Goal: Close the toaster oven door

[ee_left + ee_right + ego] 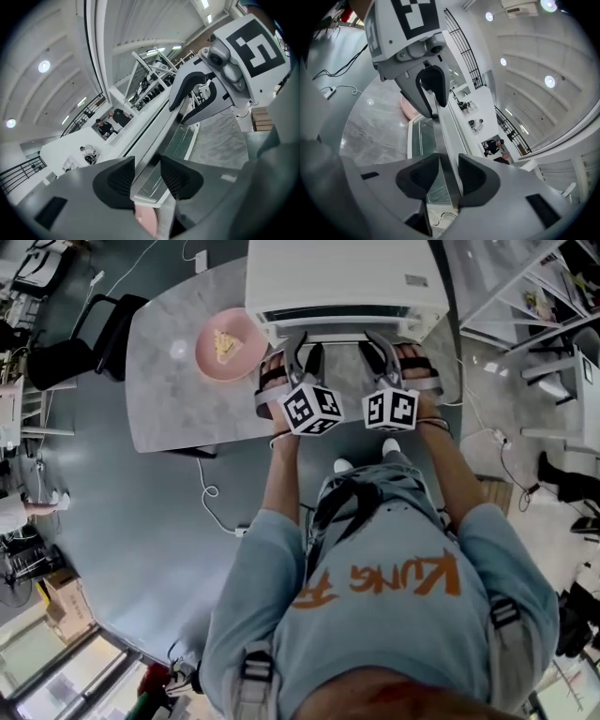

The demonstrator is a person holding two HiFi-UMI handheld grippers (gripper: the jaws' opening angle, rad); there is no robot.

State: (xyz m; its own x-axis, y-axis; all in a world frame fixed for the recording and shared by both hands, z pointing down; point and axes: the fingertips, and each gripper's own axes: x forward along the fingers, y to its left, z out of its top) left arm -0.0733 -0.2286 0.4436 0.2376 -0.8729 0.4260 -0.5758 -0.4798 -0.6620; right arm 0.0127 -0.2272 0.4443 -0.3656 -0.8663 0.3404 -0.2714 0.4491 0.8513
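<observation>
A white toaster oven [342,277] stands at the far edge of the grey table [169,399], its glass door [337,337] hanging open toward me. Both grippers are at the door's front handle. My left gripper [302,351] has the white handle bar [154,140] between its jaws [147,176], which stand wide without clearly pressing on it. My right gripper [382,348] holds the same bar [445,126], both pads [449,176] against it. The door glass [423,140] shows beside the bar. Each gripper also appears in the other's view, left [429,93] and right [197,101].
A pink plate [230,345] with a slice of food [223,343] sits on the table just left of the oven, close to the left gripper. A cable [211,493] trails on the floor below the table's near edge. A dark chair [84,343] stands at the left.
</observation>
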